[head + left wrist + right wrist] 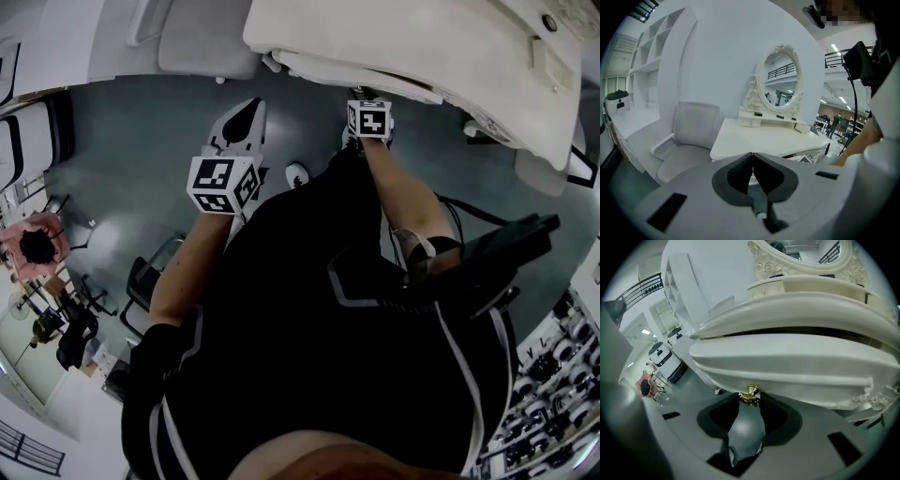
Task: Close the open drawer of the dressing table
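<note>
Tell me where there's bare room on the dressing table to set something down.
The tabletop is bare across its front, from the edge beside the chair to the drawer base under the mirror. That back strip is crowded with the base and small items. The drawer front is taken: the right gripper is at its gold knob.

Dressing table (412,47) partly off-frame

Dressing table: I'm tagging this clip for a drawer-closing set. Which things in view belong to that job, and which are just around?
Belong to the job: open drawer, its gold knob, right tongs with the knob between their tips, dressing table.
Just around: oval mirror, grey armchair, wall shelves, left tongs, shut and empty.
</note>
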Tool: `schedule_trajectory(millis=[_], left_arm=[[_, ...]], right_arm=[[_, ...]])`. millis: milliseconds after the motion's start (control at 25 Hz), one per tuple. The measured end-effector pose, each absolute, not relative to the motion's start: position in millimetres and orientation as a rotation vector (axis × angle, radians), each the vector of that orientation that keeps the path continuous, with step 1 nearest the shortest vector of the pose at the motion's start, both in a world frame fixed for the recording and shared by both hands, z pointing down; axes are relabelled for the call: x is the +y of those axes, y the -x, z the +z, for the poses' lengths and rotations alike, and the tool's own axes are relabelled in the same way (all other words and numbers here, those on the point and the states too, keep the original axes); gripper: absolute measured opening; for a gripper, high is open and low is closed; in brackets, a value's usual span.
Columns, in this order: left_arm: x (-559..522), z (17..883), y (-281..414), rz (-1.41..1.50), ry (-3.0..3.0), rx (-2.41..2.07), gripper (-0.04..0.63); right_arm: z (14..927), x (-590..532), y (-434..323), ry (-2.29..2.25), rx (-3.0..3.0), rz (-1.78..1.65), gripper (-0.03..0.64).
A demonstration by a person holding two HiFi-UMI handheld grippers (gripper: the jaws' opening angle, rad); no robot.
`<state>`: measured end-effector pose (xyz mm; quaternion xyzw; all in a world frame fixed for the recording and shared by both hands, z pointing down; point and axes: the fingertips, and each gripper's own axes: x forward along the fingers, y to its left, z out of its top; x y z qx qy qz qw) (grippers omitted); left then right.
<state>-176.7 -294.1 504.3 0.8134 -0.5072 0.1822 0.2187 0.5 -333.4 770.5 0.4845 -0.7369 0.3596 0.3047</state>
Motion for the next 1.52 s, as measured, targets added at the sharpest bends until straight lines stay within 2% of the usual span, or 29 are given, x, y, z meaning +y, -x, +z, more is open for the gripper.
schedule_trajectory(millis=[680, 1520], left_arm=[[-308, 503, 179, 0.476, -2.192, -1.486, 0.005], [-307, 500, 187, 0.486, -2.206, -1.486, 0.005]], right_arm=[[772, -387, -11, -1.314, -1.994, 0.938, 0.149], [769, -392, -11, -1.38, -2.014, 0.861, 0.147]])
